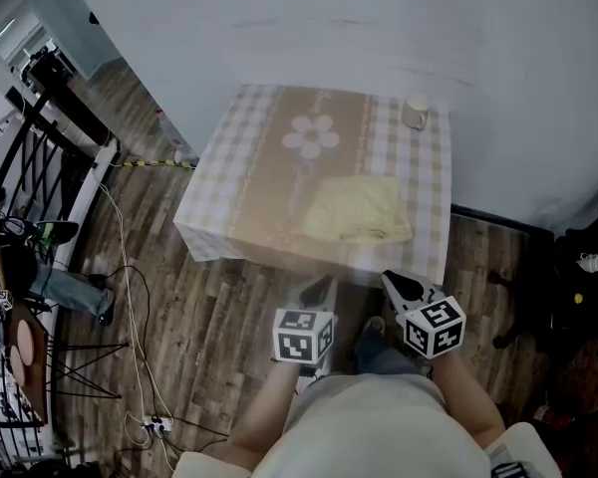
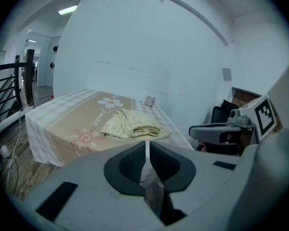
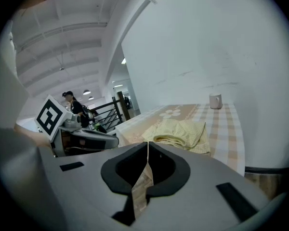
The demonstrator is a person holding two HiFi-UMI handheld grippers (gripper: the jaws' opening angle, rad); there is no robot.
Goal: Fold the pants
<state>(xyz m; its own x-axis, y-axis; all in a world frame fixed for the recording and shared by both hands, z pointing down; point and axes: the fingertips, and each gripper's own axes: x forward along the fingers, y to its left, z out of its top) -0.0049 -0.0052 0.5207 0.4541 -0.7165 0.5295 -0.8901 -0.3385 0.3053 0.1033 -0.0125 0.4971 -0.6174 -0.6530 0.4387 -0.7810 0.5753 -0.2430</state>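
Pants (image 1: 359, 210): pale yellow, lying as a folded bundle on the table (image 1: 249, 167). They sit on the right half of the top, nearer the front edge than the back wall, wholly on the checked tablecloth (image 1: 419, 182). In the left gripper view the pants (image 2: 132, 125) show stacked layers with a rounded fold facing the camera. In the right gripper view the pants (image 3: 180, 133) sit flat, with one checked strip of cloth between them and the table's right edge.

Left gripper (image 1: 322, 285): held off the table, over the wooden floor (image 1: 209, 317) just in front of the table's near edge. Its jaws are drawn together, only a thin seam showing between them, and nothing is in them. The pants lie ahead of its tips (image 2: 145, 143), apart from them, with no contact.

Right gripper (image 1: 394, 282): beside the left one, also in front of the near edge and clear of the cloth. Its jaws are closed on each other and empty. The pants lie ahead of its tips (image 3: 148, 144) and slightly to the right, apart from them.

Other items: a small cup (image 1: 416, 113) stands at the table's far right corner, well apart from the pants.
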